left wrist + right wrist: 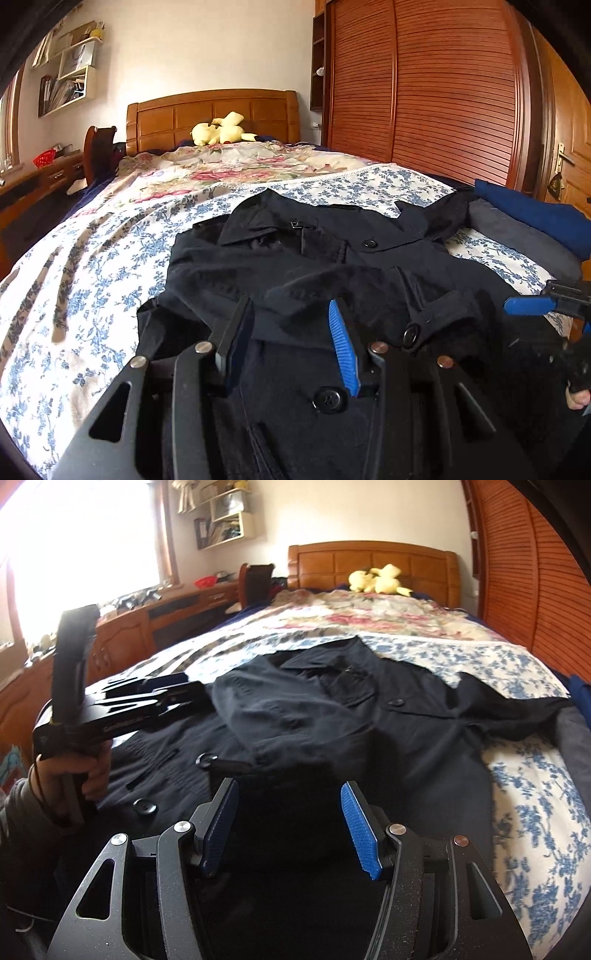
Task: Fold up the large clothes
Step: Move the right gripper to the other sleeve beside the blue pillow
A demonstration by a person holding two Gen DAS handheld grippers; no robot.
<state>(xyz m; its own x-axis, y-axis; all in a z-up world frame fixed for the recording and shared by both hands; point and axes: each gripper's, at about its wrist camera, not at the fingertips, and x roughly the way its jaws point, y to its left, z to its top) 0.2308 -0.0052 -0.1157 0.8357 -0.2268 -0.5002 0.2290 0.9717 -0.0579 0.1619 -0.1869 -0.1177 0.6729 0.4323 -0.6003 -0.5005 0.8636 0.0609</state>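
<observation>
A: How did the left tongs (291, 332) stand?

B: Partly parted, low over the near hem of the large dark navy buttoned coat (332, 266). Cloth lay under and between the blue ribbed pads (343, 347), but I couldn't tell whether they pinched it.

A: And the right tongs (288, 812)?

B: Somewhat wider, hovering over the coat's near right part with nothing clamped that I could see. Both pointed downward at the fabric, which I took as lining up for a hold on the hem.

A: Where was the coat itself?

B: Spread front-up on the bed's blue-flowered white sheet (92, 266), collar toward the far wooden headboard (210, 114), one sleeve thrown out to the right. It looked laid flat so a fold could begin; none seemed made.

A: Anything beyond it?

B: A folded blue and grey pile (532, 221) at the right edge, clear of the coat, and a yellow plush toy (221, 133) by the headboard.
</observation>
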